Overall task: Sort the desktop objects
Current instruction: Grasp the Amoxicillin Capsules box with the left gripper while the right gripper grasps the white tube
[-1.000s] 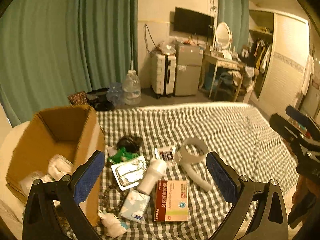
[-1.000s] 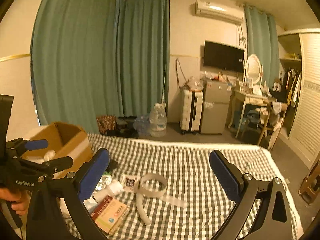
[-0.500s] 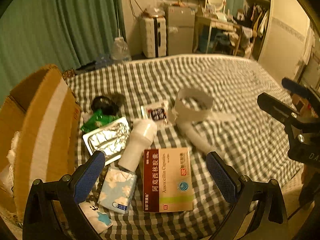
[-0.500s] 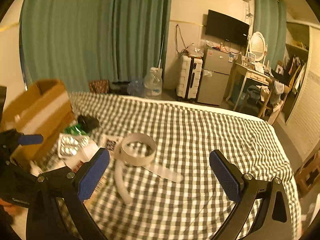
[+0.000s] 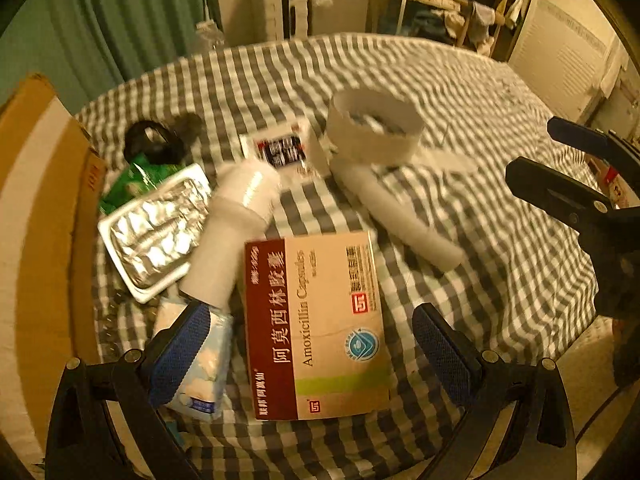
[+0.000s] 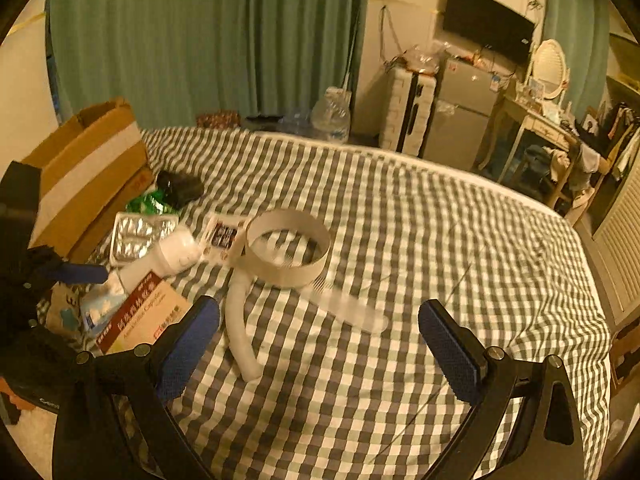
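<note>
A red-and-tan medicine box (image 5: 316,328) lies flat between the left jaws; a white bottle (image 5: 236,232) and foil blister tray (image 5: 154,224) lie beyond it, leftward.

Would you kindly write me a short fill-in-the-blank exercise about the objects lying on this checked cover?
1. The word printed in Latin letters on the medicine box is ____.
2. The left tool is open, its fingers either side of the ____ box.
3. The white bottle lies on its ____, between the foil blister pack and the medicine box.
4. The brown container at the cover's left edge is made of ____.

Missing words: Amoxicillin; medicine; side; cardboard
</note>
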